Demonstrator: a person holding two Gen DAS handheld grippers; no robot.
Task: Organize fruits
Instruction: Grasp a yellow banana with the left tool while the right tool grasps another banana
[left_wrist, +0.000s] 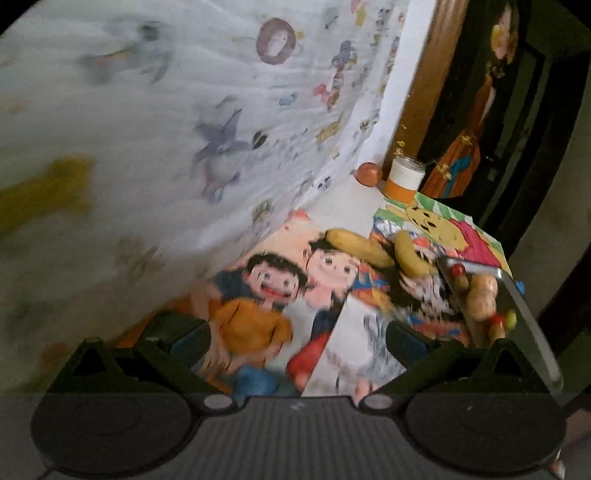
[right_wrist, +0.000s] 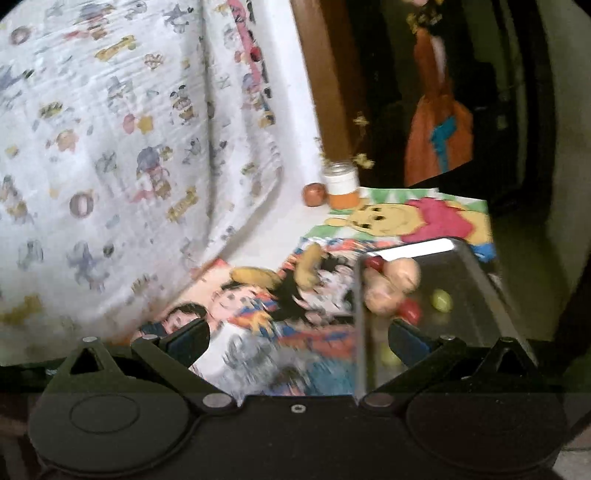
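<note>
Left tongs (left_wrist: 297, 332): the two tips are wide apart with nothing between them. They hang over the cartoon pictures.
Right tongs (right_wrist: 299, 336): the tips are wide apart and hold nothing. One tip is over the pictures, the other is over the tray.
Tray (right_wrist: 476, 273): shiny metal, on the right side of the desk, lying on the pictures.
Fruits in the tray: two pale round fruits (right_wrist: 391, 286) touch each other. A small red fruit (right_wrist: 410, 310) sits just beside them, another red one (right_wrist: 373, 263) is at the far corner, and a green grape (right_wrist: 441, 300) lies a bit apart.
Bananas (right_wrist: 258, 277): two yellow ones lie on the pictures, just left of the tray.
Apple (right_wrist: 314, 194): red and round, far back by the wall, just beside a jar (right_wrist: 341, 184) with a white band and an orange bottom.
Cartoon pictures (left_wrist: 258, 295): bright sheets that cover the desk.
Cloth (right_wrist: 110, 129): white with tiny cartoon prints, hanging on the left.
</note>
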